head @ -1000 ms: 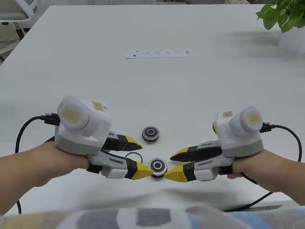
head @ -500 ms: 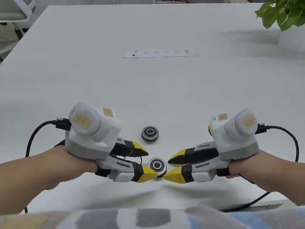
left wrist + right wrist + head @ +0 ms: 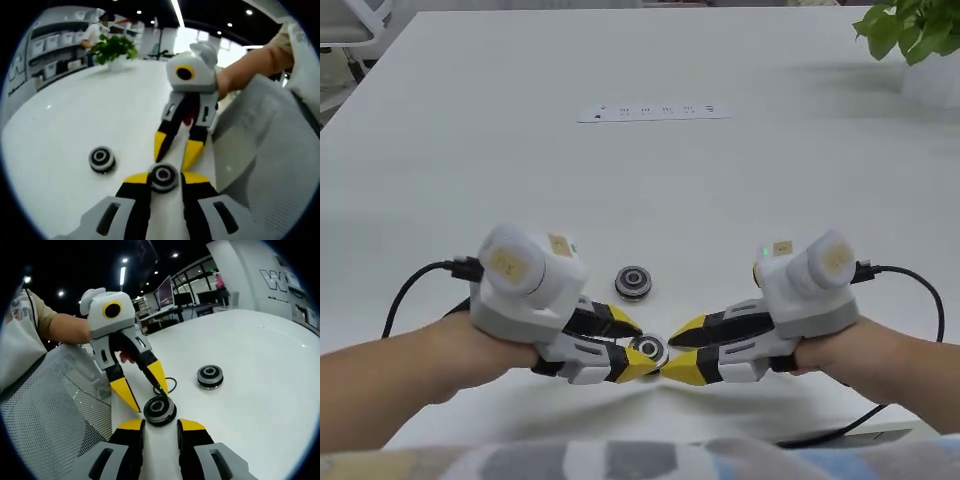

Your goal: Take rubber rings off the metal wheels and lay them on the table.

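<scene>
Since a second ago the left gripper [image 3: 640, 343] has slid in toward the near wheel [image 3: 648, 349]. Its jaws have narrowed from a wider gape. The right gripper [image 3: 672, 349] has edged in a little from the other side. Both wheels lie where they were on the white surface [image 3: 740, 200].

The left gripper's jaws stand partly open on either side of the near wheel, with the yellow tips right at its rim. They may be touching it, but I cannot tell whether they pinch it.

The right gripper is open and holds nothing. Its tips sit just beside the same wheel and point at the left gripper's tips.

The far wheel [image 3: 633, 282] lies flat beyond both grippers, nearer the left one and apart from either.
</scene>
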